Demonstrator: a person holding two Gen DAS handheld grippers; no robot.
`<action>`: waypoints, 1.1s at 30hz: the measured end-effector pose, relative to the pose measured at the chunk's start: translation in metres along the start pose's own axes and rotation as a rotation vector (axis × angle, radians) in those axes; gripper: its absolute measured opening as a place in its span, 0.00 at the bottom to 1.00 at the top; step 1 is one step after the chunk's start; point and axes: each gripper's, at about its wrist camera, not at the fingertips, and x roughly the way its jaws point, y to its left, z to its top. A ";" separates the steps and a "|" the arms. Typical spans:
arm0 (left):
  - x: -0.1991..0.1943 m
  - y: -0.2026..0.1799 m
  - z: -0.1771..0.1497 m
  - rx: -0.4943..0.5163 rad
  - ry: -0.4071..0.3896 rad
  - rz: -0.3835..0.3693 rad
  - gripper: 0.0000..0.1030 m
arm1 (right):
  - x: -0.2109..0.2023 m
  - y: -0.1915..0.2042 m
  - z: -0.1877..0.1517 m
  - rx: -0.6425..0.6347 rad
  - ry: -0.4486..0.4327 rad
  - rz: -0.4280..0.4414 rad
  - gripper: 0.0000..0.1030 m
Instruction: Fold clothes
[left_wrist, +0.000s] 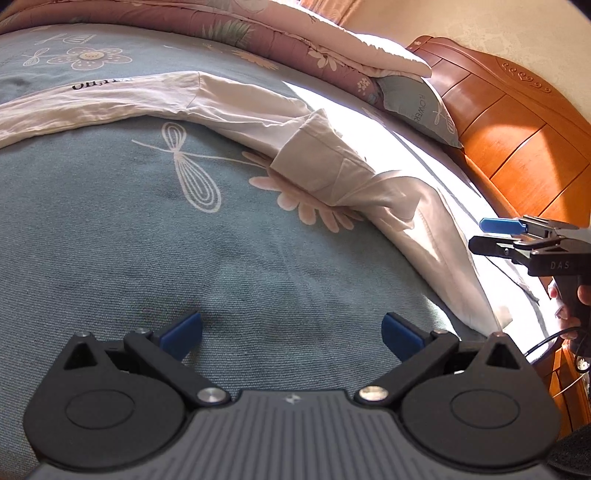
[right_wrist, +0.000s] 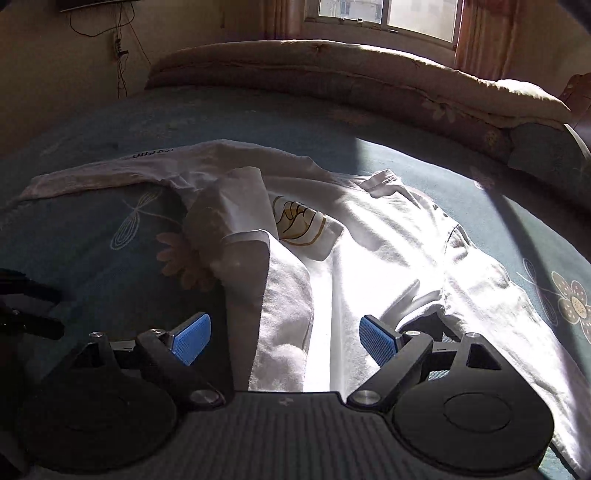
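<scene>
A white long-sleeved shirt (right_wrist: 369, 236) lies spread on the blue-green bedspread (right_wrist: 92, 266), with a yellow print (right_wrist: 299, 221) on its chest and one sleeve (right_wrist: 236, 210) folded over its left side. In the left wrist view the same shirt (left_wrist: 332, 162) stretches from upper left to right. My left gripper (left_wrist: 291, 332) hovers open over bare bedspread (left_wrist: 110, 229), short of the shirt. My right gripper (right_wrist: 284, 338) is open just above the shirt's near hem, nothing between its blue pads. From the left wrist view the right gripper (left_wrist: 491, 234) appears at the right edge, held by a hand.
A rolled floral quilt (left_wrist: 258, 33) and a pillow (left_wrist: 417, 107) lie along the far side of the bed. A wooden headboard (left_wrist: 517, 140) stands at the right. In the right wrist view, a window (right_wrist: 384, 14) with curtains is behind the quilt (right_wrist: 332, 77). Sunlight falls across the shirt.
</scene>
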 end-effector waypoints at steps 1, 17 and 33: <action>-0.001 0.005 0.000 -0.022 -0.012 -0.024 0.99 | -0.002 0.004 -0.004 0.003 -0.001 0.009 0.88; 0.021 0.029 0.047 -0.153 -0.008 -0.320 0.99 | -0.013 0.008 -0.039 0.136 -0.018 0.069 0.89; 0.132 0.008 0.151 0.017 0.018 -0.426 0.99 | -0.005 -0.013 -0.039 0.164 0.007 0.049 0.90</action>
